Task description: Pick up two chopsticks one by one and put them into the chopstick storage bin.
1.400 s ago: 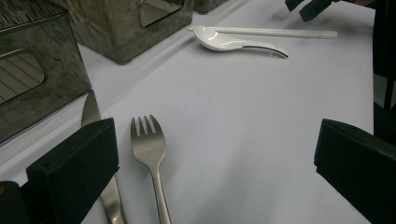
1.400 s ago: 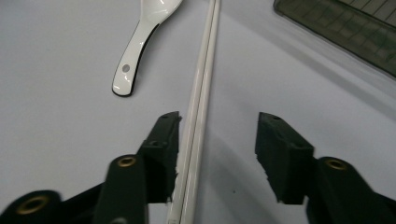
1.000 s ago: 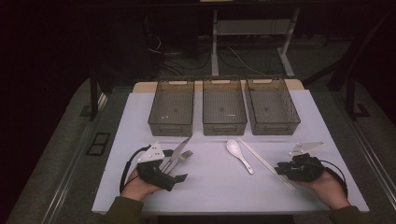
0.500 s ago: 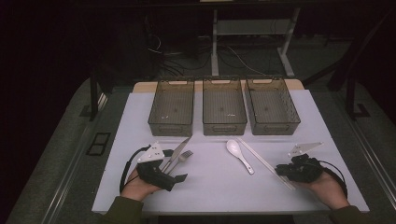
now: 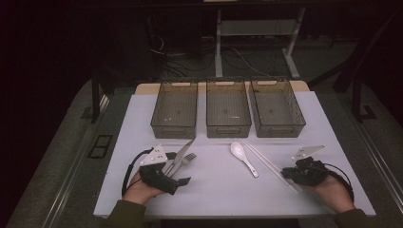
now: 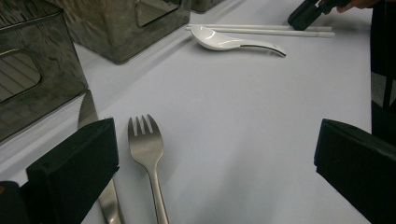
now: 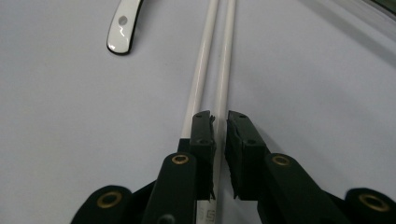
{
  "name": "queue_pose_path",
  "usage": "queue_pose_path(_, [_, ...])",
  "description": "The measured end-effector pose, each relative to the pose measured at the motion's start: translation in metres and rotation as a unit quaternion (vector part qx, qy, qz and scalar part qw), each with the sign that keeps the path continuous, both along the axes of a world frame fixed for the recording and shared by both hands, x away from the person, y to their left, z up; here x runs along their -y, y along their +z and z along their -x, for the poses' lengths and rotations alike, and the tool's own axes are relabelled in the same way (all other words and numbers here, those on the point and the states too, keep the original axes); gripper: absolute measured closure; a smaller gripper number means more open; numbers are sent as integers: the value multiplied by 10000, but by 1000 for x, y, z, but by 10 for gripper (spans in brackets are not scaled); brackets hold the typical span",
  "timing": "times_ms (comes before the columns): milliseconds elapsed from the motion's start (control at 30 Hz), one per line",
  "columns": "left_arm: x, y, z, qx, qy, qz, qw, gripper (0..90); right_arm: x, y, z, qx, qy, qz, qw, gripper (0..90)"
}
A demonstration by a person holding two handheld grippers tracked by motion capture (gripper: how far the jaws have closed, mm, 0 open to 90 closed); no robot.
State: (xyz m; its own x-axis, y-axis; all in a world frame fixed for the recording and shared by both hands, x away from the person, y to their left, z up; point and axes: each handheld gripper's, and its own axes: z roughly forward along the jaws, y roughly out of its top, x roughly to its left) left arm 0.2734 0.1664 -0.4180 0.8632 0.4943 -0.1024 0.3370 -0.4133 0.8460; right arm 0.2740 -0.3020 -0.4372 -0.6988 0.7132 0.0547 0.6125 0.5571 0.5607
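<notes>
Right gripper view: chopsticks (image 7: 210, 79) under jaws, ends hidden.

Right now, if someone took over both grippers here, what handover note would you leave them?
Left gripper: open, low over the table, fork between its jaws, knife beside it; nothing gripped.
Right gripper: jaws have just been closing around one of the white chopsticks near their end; the gap is narrow, but I cannot tell whether the pads press yet.
White spoon lies mid-table.
The three bins at the back look empty, so nothing seems sorted yet.
Probably left: lift the chopsticks, then move every utensil.
</notes>
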Motion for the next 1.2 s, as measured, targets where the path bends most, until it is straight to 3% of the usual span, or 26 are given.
queue_pose_path(267, [0,-1,0,0,3,5,10000,0,-3,-1,0,84,80,130,9998,808])
queue_pose_path(800, [0,0,0,-4,-10,16,10000,0,-3,0,-1,-139,-300,-11,9995,836])
queue_pose_path(1000, [0,0,0,-5,-15,17,10000,0,3,1,-2,-38,-413,69,9991,837])
queue_pose_path(1200, [0,0,0,-3,-20,20,10000,0,11,2,-5,-119,-469,-51,9988,837])
